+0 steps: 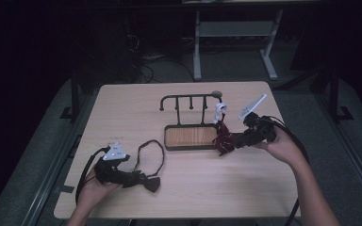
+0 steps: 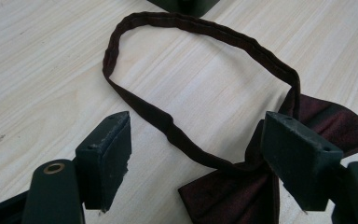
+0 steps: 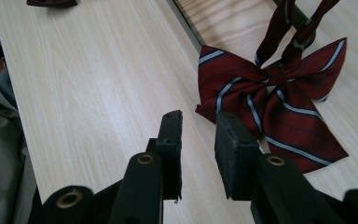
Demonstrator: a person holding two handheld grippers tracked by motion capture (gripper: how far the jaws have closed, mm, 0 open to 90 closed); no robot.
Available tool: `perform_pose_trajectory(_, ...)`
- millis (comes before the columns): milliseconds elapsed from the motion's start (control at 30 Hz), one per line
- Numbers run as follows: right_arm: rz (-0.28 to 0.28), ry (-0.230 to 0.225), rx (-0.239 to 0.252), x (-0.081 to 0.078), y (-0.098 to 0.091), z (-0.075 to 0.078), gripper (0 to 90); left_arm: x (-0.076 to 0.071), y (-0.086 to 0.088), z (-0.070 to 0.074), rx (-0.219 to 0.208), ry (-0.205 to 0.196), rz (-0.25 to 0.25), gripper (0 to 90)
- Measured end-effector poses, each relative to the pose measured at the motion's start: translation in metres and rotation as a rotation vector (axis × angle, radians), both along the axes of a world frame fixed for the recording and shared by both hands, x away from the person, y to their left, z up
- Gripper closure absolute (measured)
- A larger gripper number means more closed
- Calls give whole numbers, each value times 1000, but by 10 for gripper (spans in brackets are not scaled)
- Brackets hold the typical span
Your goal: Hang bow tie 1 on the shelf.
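Observation:
A dark maroon bow tie [image 1: 152, 182] lies near the table's front left, its strap loop [image 1: 151, 153] spread toward the middle. My left gripper [image 1: 139, 178] rests beside it, open. In the left gripper view the strap [image 2: 168, 126] crosses between the wide jaws of this gripper [image 2: 200, 126], untouched, and the bow [image 2: 228, 196] sits by the right jaw. A red striped bow tie [image 1: 224, 139] lies at the right end of the rack's wooden base [image 1: 191, 136]. My right gripper [image 1: 238, 140] points at it. In the right gripper view the narrow gap of this gripper [image 3: 199, 119] is empty, with the striped bow [image 3: 279, 93] just ahead.
A black hook rack [image 1: 188, 99] stands behind the wooden base at mid-table. The striped tie's straps [image 3: 284, 23] rise toward the rack's right end, where a small white piece [image 1: 220, 110] hangs. Black cables trail from both grippers. A white desk frame [image 1: 235, 33] stands beyond the table.

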State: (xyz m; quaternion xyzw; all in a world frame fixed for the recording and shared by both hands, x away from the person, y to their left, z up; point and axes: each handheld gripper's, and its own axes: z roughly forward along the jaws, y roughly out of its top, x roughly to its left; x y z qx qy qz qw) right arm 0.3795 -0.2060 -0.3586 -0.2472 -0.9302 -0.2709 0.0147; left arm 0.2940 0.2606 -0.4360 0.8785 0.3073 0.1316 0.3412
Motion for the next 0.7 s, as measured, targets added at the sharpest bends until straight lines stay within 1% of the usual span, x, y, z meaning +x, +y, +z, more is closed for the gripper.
perform_pose_trajectory(133, 4, 3, 4, -3, 0, -5, 706, 0, 0, 0, 0, 2, -1, 250)
perform_pose_trajectory(233, 7, 4, 2, -9, -2, -10, 698, 0, -1, 0, 2, 6, -3, 253)
perform_pose_trajectory(300, 7, 5, 2, -10, -3, -12, 696, 0, -1, -1, -3, 11, -8, 285)
perform_pose_trajectory(333, 9, 7, 10, -13, -6, -14, 694, 0, -2, 0, -1, 10, -12, 291)
perform_pose_trajectory(400, 11, 3, 9, -14, -7, -15, 690, 0, -2, 0, -4, 12, -11, 291)
perform_pose_trajectory(533, -2, 14, 22, -20, -13, -20, 669, 0, -2, 0, -3, 13, -14, 297)
perform_pose_trajectory(567, -7, 24, 31, -21, -13, -21, 666, 1, -2, 0, -2, 13, -17, 299)
perform_pose_trajectory(700, -8, 30, 32, -25, -14, -26, 653, 1, -3, 1, -2, 14, -20, 307)
